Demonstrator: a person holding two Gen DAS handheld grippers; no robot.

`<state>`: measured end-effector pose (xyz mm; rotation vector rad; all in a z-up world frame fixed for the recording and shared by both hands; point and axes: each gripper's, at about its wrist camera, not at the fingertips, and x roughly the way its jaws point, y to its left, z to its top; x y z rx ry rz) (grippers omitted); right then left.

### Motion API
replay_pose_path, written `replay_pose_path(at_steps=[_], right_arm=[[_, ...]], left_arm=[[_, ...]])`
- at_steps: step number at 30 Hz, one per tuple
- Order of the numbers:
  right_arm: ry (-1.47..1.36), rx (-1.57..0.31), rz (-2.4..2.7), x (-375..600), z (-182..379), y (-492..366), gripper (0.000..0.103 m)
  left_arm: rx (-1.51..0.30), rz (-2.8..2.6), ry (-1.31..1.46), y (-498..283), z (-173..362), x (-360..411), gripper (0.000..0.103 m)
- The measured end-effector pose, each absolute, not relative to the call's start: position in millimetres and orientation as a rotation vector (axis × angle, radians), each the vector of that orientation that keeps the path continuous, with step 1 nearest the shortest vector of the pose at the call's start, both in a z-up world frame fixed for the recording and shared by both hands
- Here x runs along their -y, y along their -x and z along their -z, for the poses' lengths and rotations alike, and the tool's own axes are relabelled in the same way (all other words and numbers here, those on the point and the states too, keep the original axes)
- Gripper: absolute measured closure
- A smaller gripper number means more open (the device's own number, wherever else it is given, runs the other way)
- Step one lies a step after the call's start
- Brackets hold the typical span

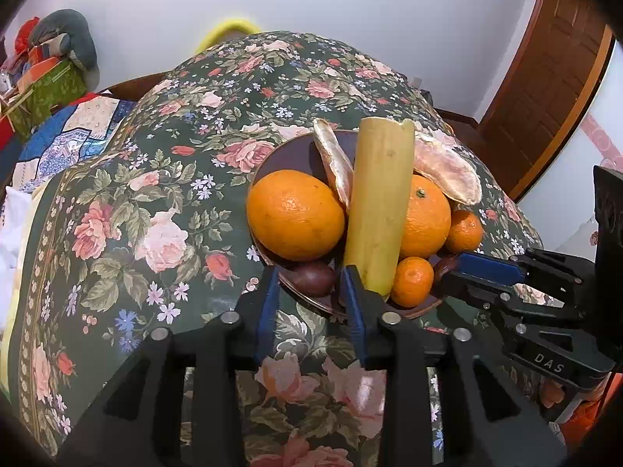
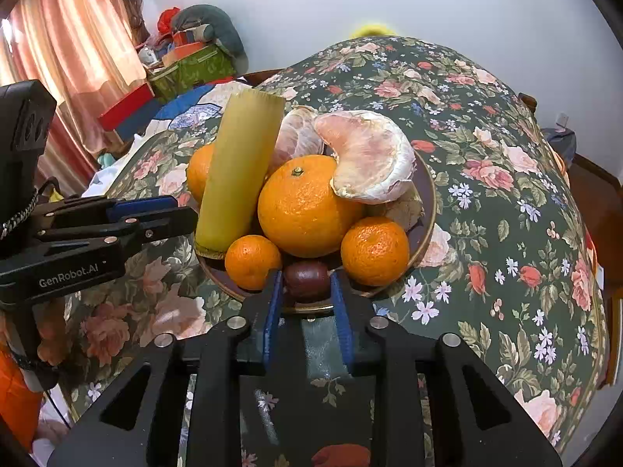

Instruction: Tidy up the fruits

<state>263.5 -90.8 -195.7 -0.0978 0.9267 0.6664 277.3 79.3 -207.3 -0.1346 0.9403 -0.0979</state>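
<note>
Crowding a dark plate [image 2: 426, 194] on the floral-clothed desk [image 1: 128, 210] are oranges, pomelo segments [image 2: 370, 155] and a leaning yellow-green stalk [image 1: 379, 202]. A brown fruit [image 2: 305, 278] sits at the plate's near rim, between the right gripper [image 2: 305, 280]'s slightly parted jaws. The left gripper [image 1: 311, 278]'s jaws stand slightly apart, holding nothing.

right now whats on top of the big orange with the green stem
A peeled pomelo segment leans on the big orange, covering its upper right side. The yellow-green stalk piece stands beside it. What lies under the orange on the plate is hidden.
</note>
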Motion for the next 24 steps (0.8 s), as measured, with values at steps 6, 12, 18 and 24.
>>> replay_pose_path(at_steps=[6, 12, 18, 24], right_arm=[[0.103, -0.917, -0.662, 92, 192, -262, 0.073], [0.091, -0.852, -0.655, 101, 165, -251, 0.073], [0.057, -0.719, -0.630, 119, 112, -226, 0.073], [0.004, -0.534, -0.615, 140, 45, -183, 0.070]], left_arm=[[-0.916, 0.093, 0.138, -270, 197, -81, 0.063], [-0.833, 0.063, 0.142, -250, 163, -80, 0.063], [-0.665, 0.038, 0.126, -204, 100, -75, 0.063], [-0.496, 0.031, 0.091, -152, 38, -61, 0.056]])
